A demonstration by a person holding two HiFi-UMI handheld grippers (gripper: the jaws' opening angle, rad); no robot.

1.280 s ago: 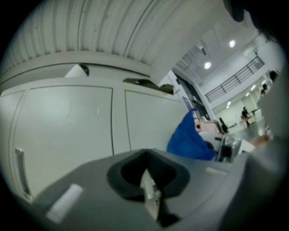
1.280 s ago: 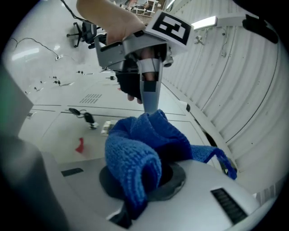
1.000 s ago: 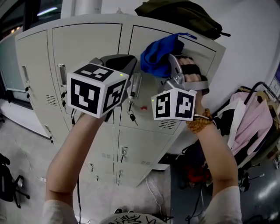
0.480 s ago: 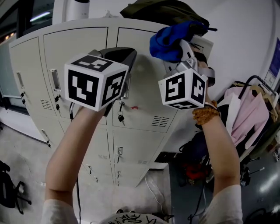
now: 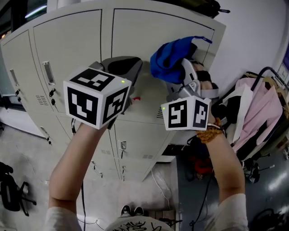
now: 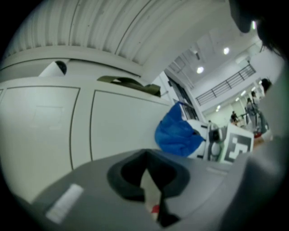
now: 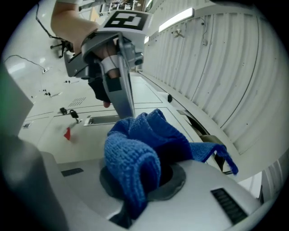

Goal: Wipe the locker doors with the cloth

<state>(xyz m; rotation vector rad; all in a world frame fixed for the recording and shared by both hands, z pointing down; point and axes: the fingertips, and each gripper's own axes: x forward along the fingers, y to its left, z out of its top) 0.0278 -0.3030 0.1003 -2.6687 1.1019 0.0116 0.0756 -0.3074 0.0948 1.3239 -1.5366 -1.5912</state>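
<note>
Landmark: the pale grey lockers (image 5: 72, 49) (image 6: 45, 122) (image 7: 86, 140), which stood in front of you with every door shut.
Cloth, look: bright blue (image 5: 170, 58) (image 6: 176, 135) (image 7: 135, 149), a coarse knitted weave, bunched into thick rounded folds. One thin corner trailed off towards the lockers' top edge.
Cloth, place: in front of the lockers' upper right door, near its top. I could not tell whether it pressed on the door.
Right tongs: you had the right tongs (image 5: 183, 72) (image 7: 137, 189) clamped on the cloth. In the right gripper view the folds filled the jaw opening and spilled out over it.
Left tongs: the left tongs (image 5: 130, 88) (image 6: 152, 198) held nothing. Their jaws stood nearly together, with only a narrow wedge of locker door showing between them.
Left tongs, place: before the lockers' middle door, beside the right tongs and apart from the cloth.
Red tag: a small one (image 5: 135, 98) (image 7: 67, 133) hung on the lockers' middle door, close by the left tongs.
Bag: a dark one (image 5: 203, 5) lay on top of the lockers, above the cloth.
Pink garment: it (image 5: 257, 113) hung to the right of the lockers, well apart from the cloth.
</note>
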